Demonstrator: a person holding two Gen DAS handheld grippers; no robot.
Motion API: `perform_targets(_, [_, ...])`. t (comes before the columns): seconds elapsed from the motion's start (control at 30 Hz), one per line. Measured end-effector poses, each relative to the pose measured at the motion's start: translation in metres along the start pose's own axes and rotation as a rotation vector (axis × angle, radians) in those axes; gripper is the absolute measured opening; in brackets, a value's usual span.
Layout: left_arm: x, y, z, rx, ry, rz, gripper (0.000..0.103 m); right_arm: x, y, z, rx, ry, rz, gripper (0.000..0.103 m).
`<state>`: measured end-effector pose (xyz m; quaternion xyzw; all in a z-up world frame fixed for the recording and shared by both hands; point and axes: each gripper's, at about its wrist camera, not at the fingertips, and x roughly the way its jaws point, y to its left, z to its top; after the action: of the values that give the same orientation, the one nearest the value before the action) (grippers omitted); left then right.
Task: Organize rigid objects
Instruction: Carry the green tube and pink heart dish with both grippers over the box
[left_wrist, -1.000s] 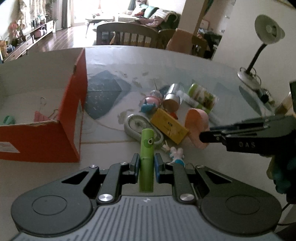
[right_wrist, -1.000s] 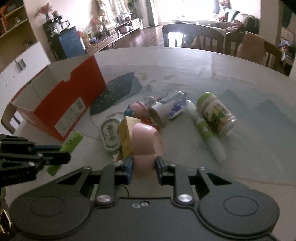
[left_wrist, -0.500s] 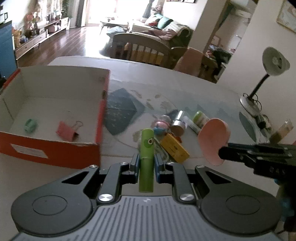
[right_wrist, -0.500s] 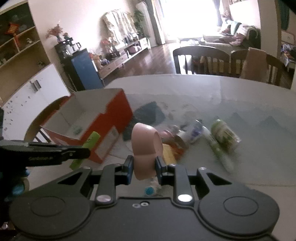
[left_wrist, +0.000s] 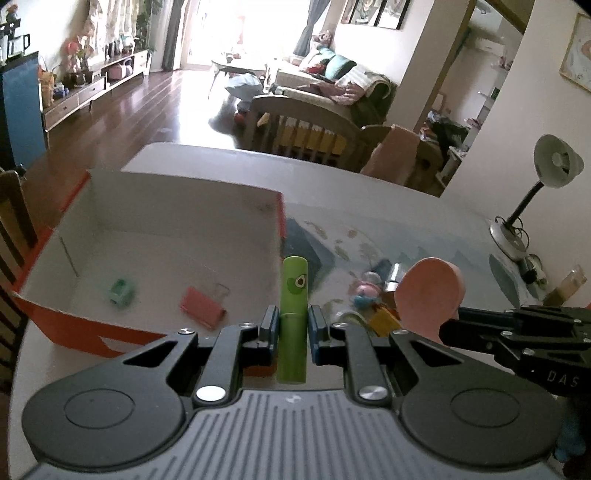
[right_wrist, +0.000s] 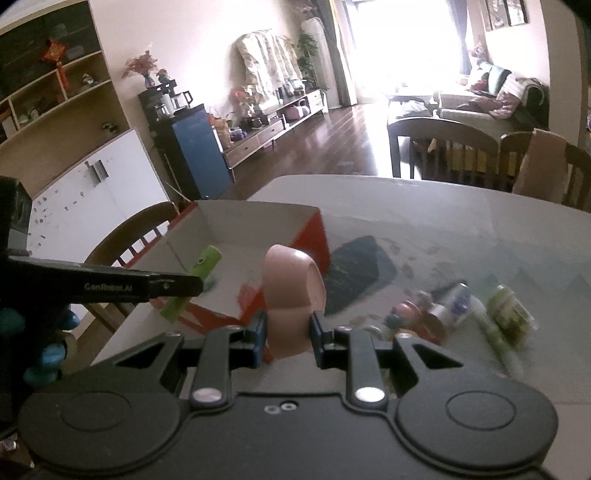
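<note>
My left gripper (left_wrist: 292, 326) is shut on a green tube with an avocado print (left_wrist: 293, 295), held above the near right corner of the orange shoe box (left_wrist: 77, 328). The same green tube (right_wrist: 205, 264) shows in the right wrist view, clamped by the left gripper (right_wrist: 184, 286). My right gripper (right_wrist: 289, 330) is shut on a pink rounded case (right_wrist: 291, 284), held above the table just right of the box; that pink case (left_wrist: 430, 291) and the right gripper (left_wrist: 448, 326) also appear in the left wrist view. Inside the box lie a pink binder clip (left_wrist: 203, 304) and a small mint-green item (left_wrist: 121, 291).
A pile of small objects lies on the table right of the box: a yellow box (left_wrist: 384, 319), a silver can (right_wrist: 447, 306), a green-labelled bottle (right_wrist: 511, 310), a white-green tube (right_wrist: 495, 336). A desk lamp (left_wrist: 532, 199) stands far right. Chairs (right_wrist: 443, 147) line the table's far side; another chair (right_wrist: 133, 236) stands left.
Both grippers have risen and moved left toward the box with their objects still clamped. The box's inside has come into full view and the pile of objects has dropped away to the right.
</note>
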<state>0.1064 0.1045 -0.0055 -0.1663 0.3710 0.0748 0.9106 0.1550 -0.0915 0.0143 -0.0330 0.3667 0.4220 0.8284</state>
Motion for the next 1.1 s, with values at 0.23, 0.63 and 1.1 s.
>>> perform_targets(0.23, [-0.013, 0.045, 0.012, 0.006, -0.012, 0.013, 0.016, 0.027, 0.036, 0.016, -0.027, -0.001, 0.006, 0.025])
perform_targets(0.63, [0.0, 0.118, 0.029, 0.01, 0.026, 0.055, 0.016, 0.093, 0.082, 0.033, -0.063, 0.035, -0.014, 0.007])
perform_targets(1.1, [0.003, 0.152, 0.027, -0.004, 0.031, 0.003, 0.016, 0.118, 0.103, -0.024, -0.139, 0.273, 0.08, 0.041])
